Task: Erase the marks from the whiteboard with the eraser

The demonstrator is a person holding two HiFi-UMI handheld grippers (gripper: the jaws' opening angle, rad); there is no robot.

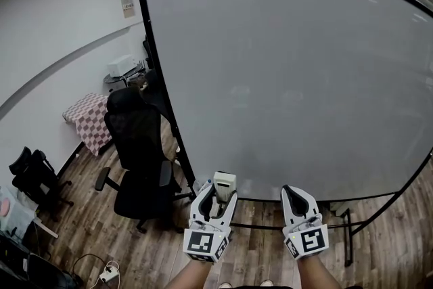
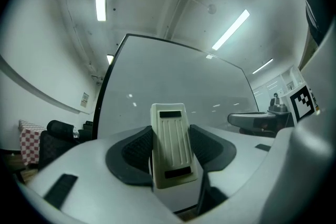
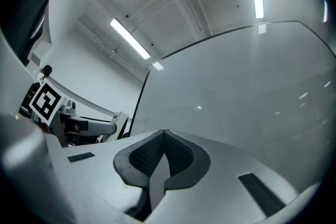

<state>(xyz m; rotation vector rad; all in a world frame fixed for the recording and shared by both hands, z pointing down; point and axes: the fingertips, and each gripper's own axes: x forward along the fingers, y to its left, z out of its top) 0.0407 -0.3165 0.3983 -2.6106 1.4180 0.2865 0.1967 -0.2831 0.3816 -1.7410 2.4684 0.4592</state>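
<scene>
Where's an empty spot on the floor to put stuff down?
Bare wood floor lies right of the office chair, in front of the whiteboard stand. The left corner is crowded: another chair, cables, a checkered table.

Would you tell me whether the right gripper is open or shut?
Shut: the right gripper has its fingers touching, nothing between.

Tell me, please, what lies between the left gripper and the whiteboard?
Only the eraser, clamped in the left gripper; the left gripper view shows it.

One whiteboard. One eraser. Two grippers: left gripper, right gripper. Left of the whiteboard, two chairs, tall black chair and low black chair; one checkered table.
</scene>
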